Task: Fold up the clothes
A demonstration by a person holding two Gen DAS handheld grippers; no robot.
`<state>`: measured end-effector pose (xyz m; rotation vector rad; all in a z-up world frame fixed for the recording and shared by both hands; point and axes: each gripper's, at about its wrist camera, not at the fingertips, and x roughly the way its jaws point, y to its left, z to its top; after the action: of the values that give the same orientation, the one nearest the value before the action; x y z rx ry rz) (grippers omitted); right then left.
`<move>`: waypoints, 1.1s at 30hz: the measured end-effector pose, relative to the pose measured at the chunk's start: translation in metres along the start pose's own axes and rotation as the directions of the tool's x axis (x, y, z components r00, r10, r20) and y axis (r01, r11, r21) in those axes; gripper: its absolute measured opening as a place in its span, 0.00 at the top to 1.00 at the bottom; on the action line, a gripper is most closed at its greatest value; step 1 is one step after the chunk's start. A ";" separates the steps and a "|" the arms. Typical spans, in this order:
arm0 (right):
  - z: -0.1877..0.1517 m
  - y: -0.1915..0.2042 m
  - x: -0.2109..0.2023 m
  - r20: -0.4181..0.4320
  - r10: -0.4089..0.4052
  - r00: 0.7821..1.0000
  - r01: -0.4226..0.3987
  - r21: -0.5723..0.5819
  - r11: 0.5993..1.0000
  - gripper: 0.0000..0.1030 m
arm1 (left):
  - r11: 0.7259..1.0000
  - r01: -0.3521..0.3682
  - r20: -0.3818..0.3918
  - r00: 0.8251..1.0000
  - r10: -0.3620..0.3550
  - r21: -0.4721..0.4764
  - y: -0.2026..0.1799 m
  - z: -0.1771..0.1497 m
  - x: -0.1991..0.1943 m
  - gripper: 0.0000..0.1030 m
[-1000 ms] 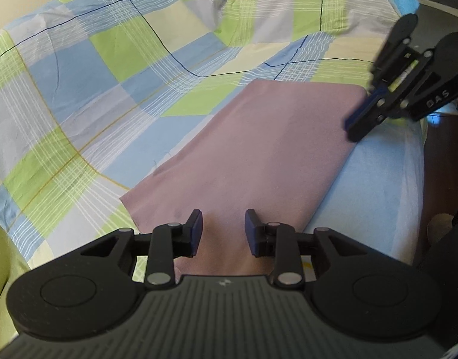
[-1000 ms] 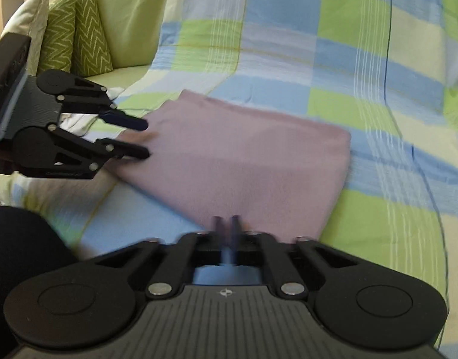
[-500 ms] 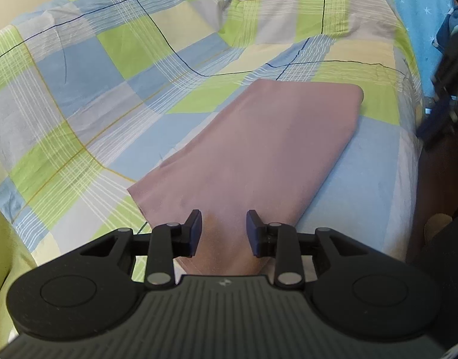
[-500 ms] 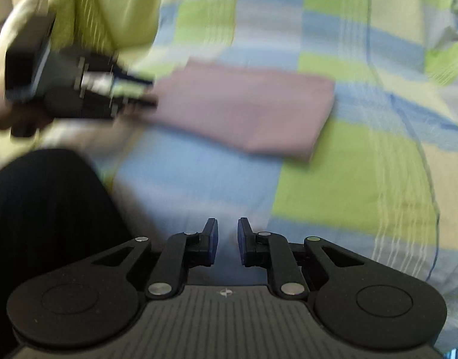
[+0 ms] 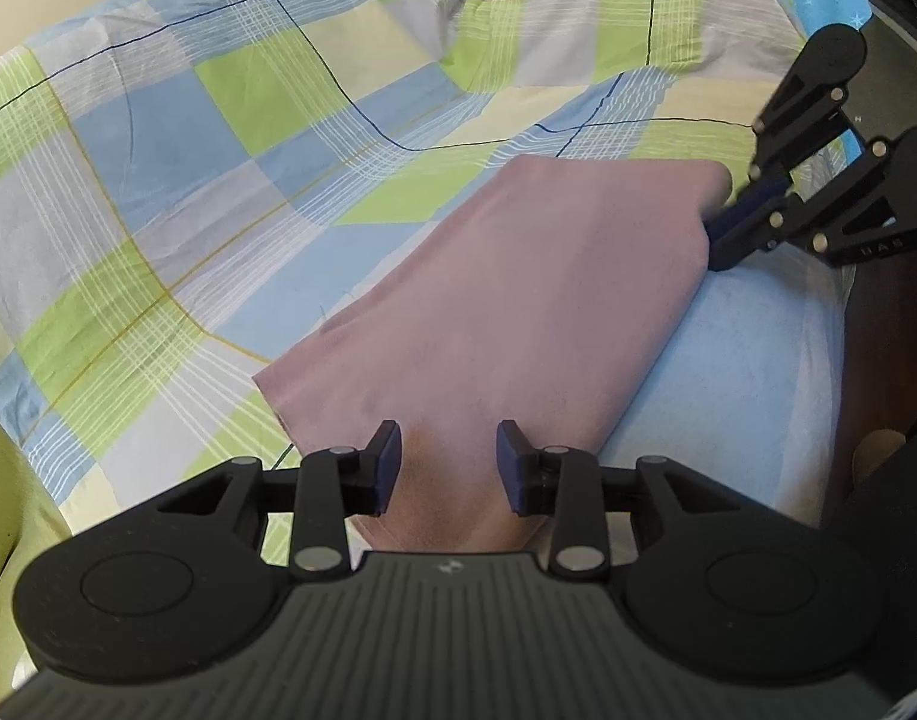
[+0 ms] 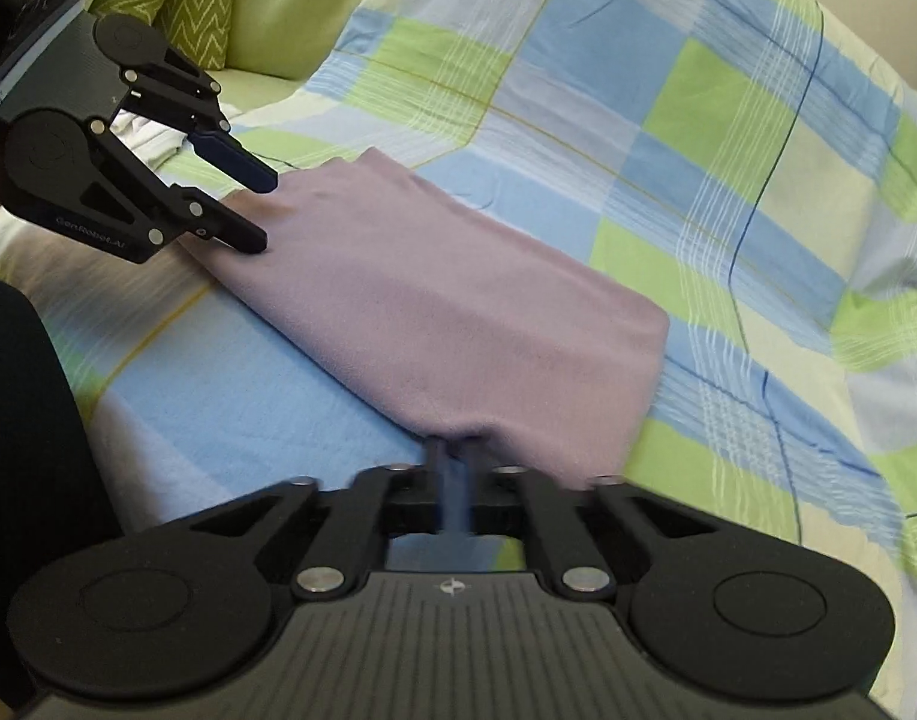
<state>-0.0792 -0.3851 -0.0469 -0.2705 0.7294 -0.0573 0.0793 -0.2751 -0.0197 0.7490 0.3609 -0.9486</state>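
Bed (image 5: 176,138) first: checked blue, green and cream cover, rumpled on the far side, flatter towards you. Its near edge drops off just past the cloth, with dark floor beyond at the right of the left wrist view. Green cushions (image 6: 176,6) stand at the far left in the right wrist view.

Mauve garment (image 5: 518,300): already folded into a long flat rectangle, lying on the bed close to the near edge and running between your two grippers. Judged soft, light and limp. It will sag and slide open if you lift it from one point, so take it at both short ends, through all the layers, and keep it taut.

Right gripper (image 6: 452,450): fingers pressed together on the near edge of the garment at its right end; the fabric puckers around the tips. That hold looks thin, so check it has caught every layer.

Left gripper (image 5: 449,459): fingers (image 5: 386,456) spread, hovering over the left end of the cloth, gripping nothing.

Room: plenty of flat cover on the far side for carrying one end across. Little spare on the near side, so work away from that edge. The cover itself is loose; pinch only mauve cloth.
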 end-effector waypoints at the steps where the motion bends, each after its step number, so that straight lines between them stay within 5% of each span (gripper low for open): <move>1: 0.001 0.002 -0.003 -0.007 0.024 1.000 -0.024 -0.008 1.000 1.00 | 1.000 -0.001 0.002 1.000 0.001 0.002 0.000 0.000 0.000 0.70; 5: -0.003 0.018 -0.029 -0.032 0.138 0.990 -0.138 -0.023 0.990 1.00 | 1.000 -0.001 0.007 1.000 0.001 -0.002 0.001 -0.001 0.000 0.70; 7: -0.004 0.018 -0.034 -0.008 0.079 0.997 -0.079 -0.051 0.996 1.00 | 1.000 -0.001 0.008 1.000 0.002 -0.009 0.000 -0.002 0.000 0.69; 10: 0.002 0.012 -0.028 0.034 -0.011 0.999 0.014 -0.098 0.995 0.73 | 1.000 -0.002 0.007 1.000 0.002 -0.021 0.000 -0.002 0.000 0.70; 16: 0.012 0.004 0.005 0.022 0.037 0.999 -0.032 -0.189 0.981 0.74 | 1.000 -0.002 0.004 1.000 0.002 -0.016 0.000 -0.001 -0.001 0.69; 21: 0.013 -0.018 0.005 0.006 0.122 0.993 -0.121 -0.047 0.992 0.98 | 1.000 -0.002 0.007 1.000 0.002 -0.018 -0.001 -0.003 0.000 0.69; 27: 0.000 -0.002 -0.019 0.012 0.123 0.992 -0.121 -0.117 0.986 1.00 | 1.000 0.001 0.012 1.000 0.000 -0.022 0.001 -0.003 0.001 0.69; 33: -0.015 0.018 -0.040 -0.135 0.253 0.958 -0.270 -0.133 0.954 1.00 | 1.000 0.005 0.010 1.000 -0.005 -0.012 0.001 -0.003 -0.001 0.69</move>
<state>-0.1200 -0.3653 -0.0364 -0.3141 0.8826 0.2375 0.0795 -0.2724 -0.0213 0.7320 0.3599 -0.9539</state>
